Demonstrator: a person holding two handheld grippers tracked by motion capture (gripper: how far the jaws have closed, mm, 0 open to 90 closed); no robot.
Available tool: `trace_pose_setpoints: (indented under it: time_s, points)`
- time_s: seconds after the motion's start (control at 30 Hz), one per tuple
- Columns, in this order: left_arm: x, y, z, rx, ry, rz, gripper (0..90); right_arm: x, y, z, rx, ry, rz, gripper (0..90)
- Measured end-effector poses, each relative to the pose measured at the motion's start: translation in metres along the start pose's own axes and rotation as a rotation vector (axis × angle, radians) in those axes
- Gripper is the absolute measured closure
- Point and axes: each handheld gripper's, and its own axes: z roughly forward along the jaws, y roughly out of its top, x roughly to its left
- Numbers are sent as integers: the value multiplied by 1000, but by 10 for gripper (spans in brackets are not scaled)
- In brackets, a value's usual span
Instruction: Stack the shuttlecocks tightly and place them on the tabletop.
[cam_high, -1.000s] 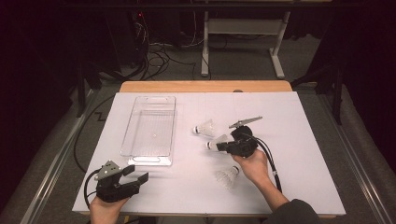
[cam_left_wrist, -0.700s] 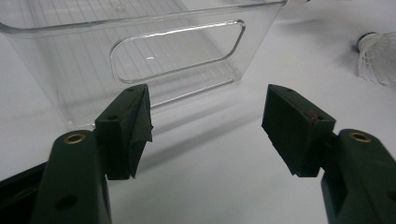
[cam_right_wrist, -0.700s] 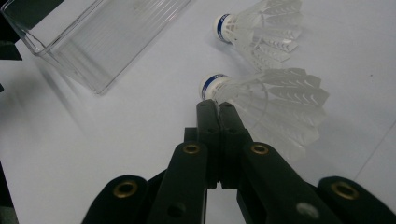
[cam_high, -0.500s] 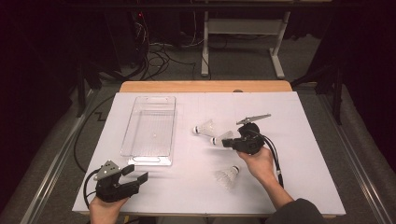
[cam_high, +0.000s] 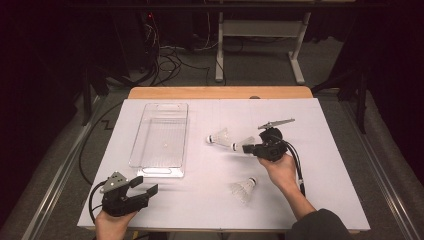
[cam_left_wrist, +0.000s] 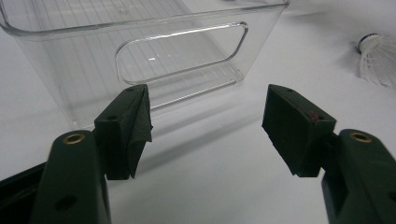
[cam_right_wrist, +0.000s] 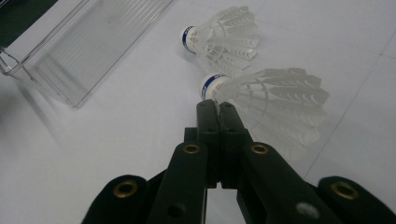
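Three white shuttlecocks are on or over the white table. My right gripper (cam_high: 250, 148) (cam_right_wrist: 215, 105) is shut, its jaws pinching the feather skirt of one shuttlecock (cam_high: 241, 145) (cam_right_wrist: 275, 98), cork pointing left. A second shuttlecock (cam_high: 219, 137) (cam_right_wrist: 224, 32) lies just beyond it, toward the clear plastic bin (cam_high: 161, 167) (cam_right_wrist: 70, 60). A third shuttlecock (cam_high: 245, 187) (cam_left_wrist: 378, 58) lies nearer the front, beside the right forearm. My left gripper (cam_high: 145, 186) (cam_left_wrist: 208, 128) rests at the front left, open and empty, facing the bin's near end (cam_left_wrist: 187, 60).
The bin stands lengthwise at the table's left of centre, with one small speck inside. A wooden strip (cam_high: 220, 92) edges the table's far side. Beyond it are a desk frame and cables on the dark floor.
My right gripper has shifted slightly right and away, carrying its shuttlecock along. The left gripper and the other two shuttlecocks have stayed put.
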Motion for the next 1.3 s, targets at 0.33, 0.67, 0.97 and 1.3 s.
trace_pose_setpoints:
  time_s: [0.33, 0.67, 0.97, 1.3]
  points:
    - [0, 0, 1, 1, -4, -3, 334, -7, 5, 2, -3, -15, 12, 900]
    - [1, 0, 1, 0, -6, -4, 334, -9, 14, 5, -6, -23, 17, 900]
    - [1, 0, 0, -1, -7, -6, 335, -12, 21, 9, -13, -27, 25, 900]
    - [1, 0, 0, -1, -10, -9, 336, -15, 27, 15, -12, -36, 32, 900]
